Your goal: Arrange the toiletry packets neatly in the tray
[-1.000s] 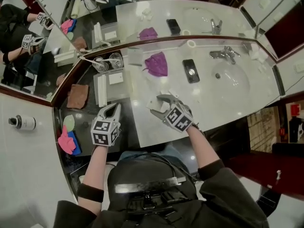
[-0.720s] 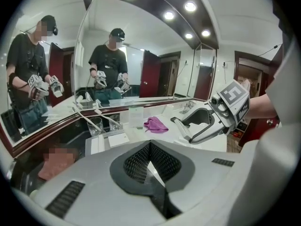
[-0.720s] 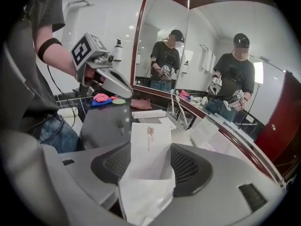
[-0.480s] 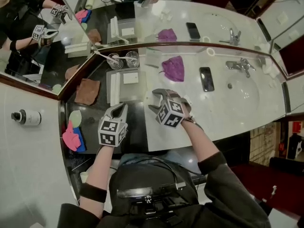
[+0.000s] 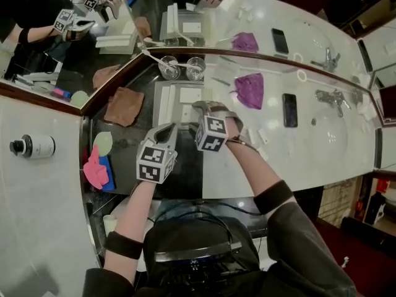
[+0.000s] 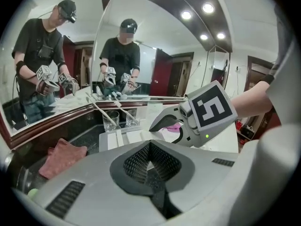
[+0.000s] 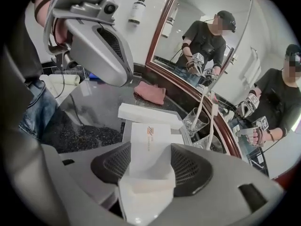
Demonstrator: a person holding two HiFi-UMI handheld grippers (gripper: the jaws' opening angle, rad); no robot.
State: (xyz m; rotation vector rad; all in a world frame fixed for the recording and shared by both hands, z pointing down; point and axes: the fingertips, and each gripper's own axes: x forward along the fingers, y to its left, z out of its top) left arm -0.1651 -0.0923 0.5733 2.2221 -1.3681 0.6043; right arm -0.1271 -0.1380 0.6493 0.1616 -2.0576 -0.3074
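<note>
Clerk: Moved since last entry: right gripper (image 7: 149, 168), brought off the pale counter (image 5: 297, 159) to the near right corner of the tray (image 5: 177, 111); left gripper (image 6: 150, 147), drawn up close to the tray's near edge.

Checker: Item one?

Clerk: White toiletry packet (image 7: 149, 149), small printed logo on top. Clamped by its sides between the right gripper's jaws, with its far end reaching over the tray's near rim. Contact with the tray: cannot tell.

Checker: Tray contents?

Clerk: Long white box (image 5: 164, 103), lying along the tray's left side. Small flat packet (image 5: 190, 94), in the tray's far right part.

Checker: Left gripper?

Clerk: Jaws pressed together, nothing between them. Sits just short of the tray's near edge, over the dark counter (image 5: 187, 169).

Checker: Surroundings?

Clerk: Two glasses (image 5: 170, 67), just beyond the tray's far edge, a toothbrush (image 7: 202, 109) in each. Brown folded cloth (image 5: 125, 106), left of the tray. Purple cloth (image 5: 250, 90), right of the tray on the pale counter. Black phone (image 5: 289, 109), farther right of the tray. Pink-and-blue item (image 5: 96, 171), kind unclear, well left of the tray on the person's side.
</note>
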